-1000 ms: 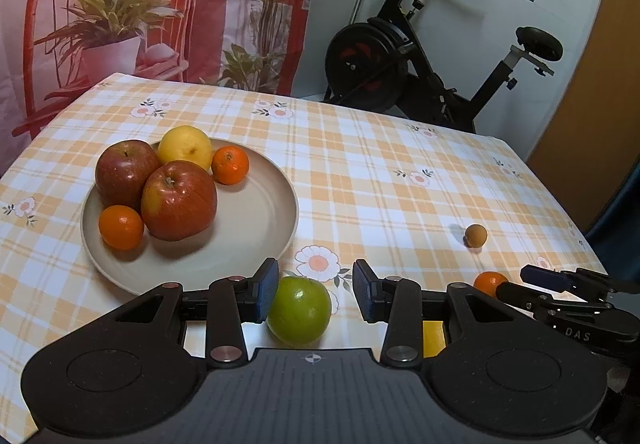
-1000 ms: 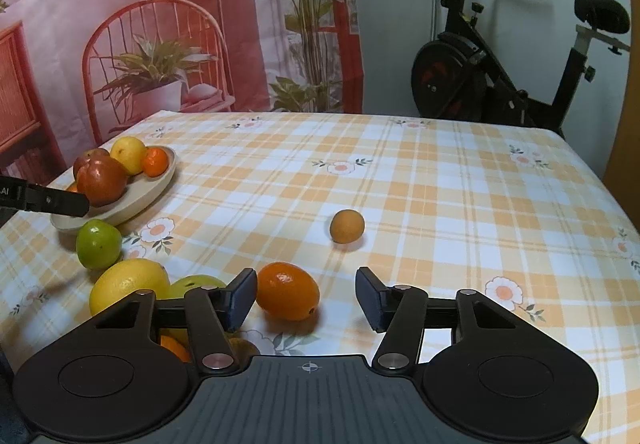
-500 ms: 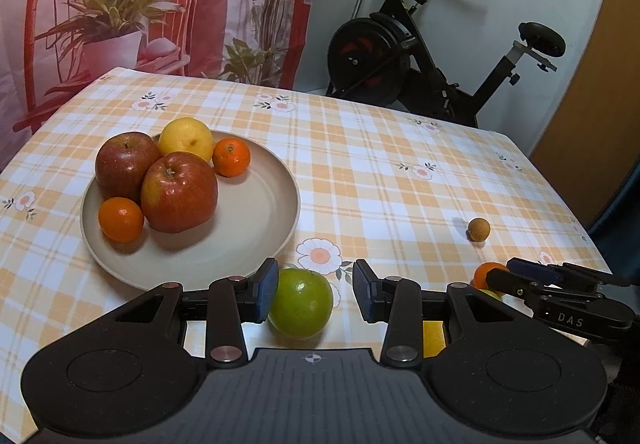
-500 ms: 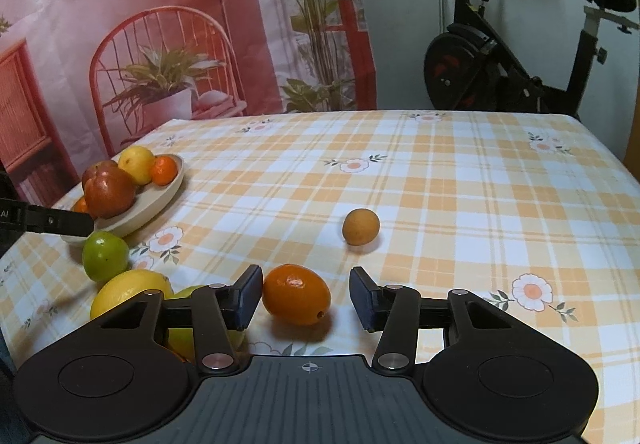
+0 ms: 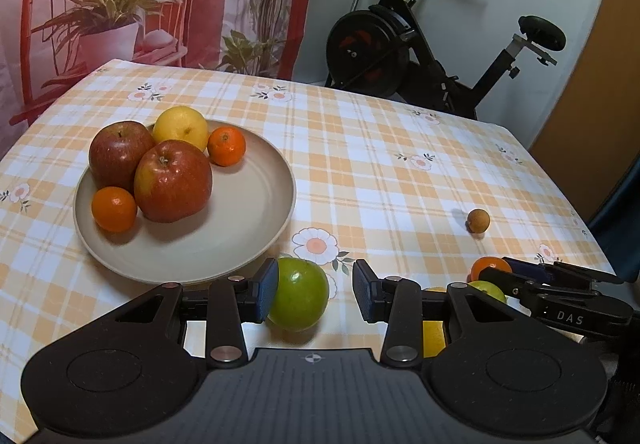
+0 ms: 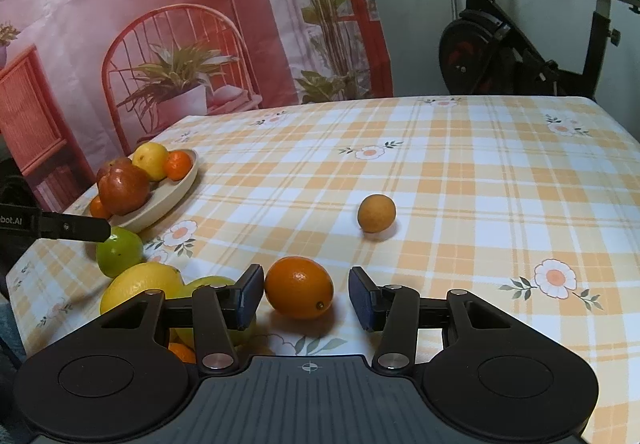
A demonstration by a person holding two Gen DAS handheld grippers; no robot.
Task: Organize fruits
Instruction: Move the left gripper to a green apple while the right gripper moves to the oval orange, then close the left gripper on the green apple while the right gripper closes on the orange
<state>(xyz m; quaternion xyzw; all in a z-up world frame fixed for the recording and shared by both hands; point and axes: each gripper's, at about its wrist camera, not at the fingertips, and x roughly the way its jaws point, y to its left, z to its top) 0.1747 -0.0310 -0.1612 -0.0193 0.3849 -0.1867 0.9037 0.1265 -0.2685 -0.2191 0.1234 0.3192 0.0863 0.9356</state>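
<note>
- Left gripper (image 5: 315,290): jaws apart, astride the green apple (image 5: 298,294) at bottom centre of the left wrist view. Left pad touches or nearly touches the apple; right pad stands clear. Not grasped.
- Right gripper (image 6: 306,298): jaws apart and around the orange fruit (image 6: 299,287), bottom centre of the right wrist view. Left pad just beside it, clear gap on the right. Nothing clamped yet.
- Key relation: the orange fruit is oval, long axis running upper left to lower right across the jaw gap, so the pads would likely close on its ends rather than its waist. It could slip or spin.
- Plate (image 5: 256,211) sits upper left of the left gripper, near the apple; the left hand is the nearer one. Its right half is bare.
- Small brown fruit (image 6: 376,213) lies alone mid-frame, beyond the right gripper.
- Hidden: the yellow and green fruits (image 6: 138,282) at lower left are partly cut off by the right gripper's body; their count is unclear.
</note>
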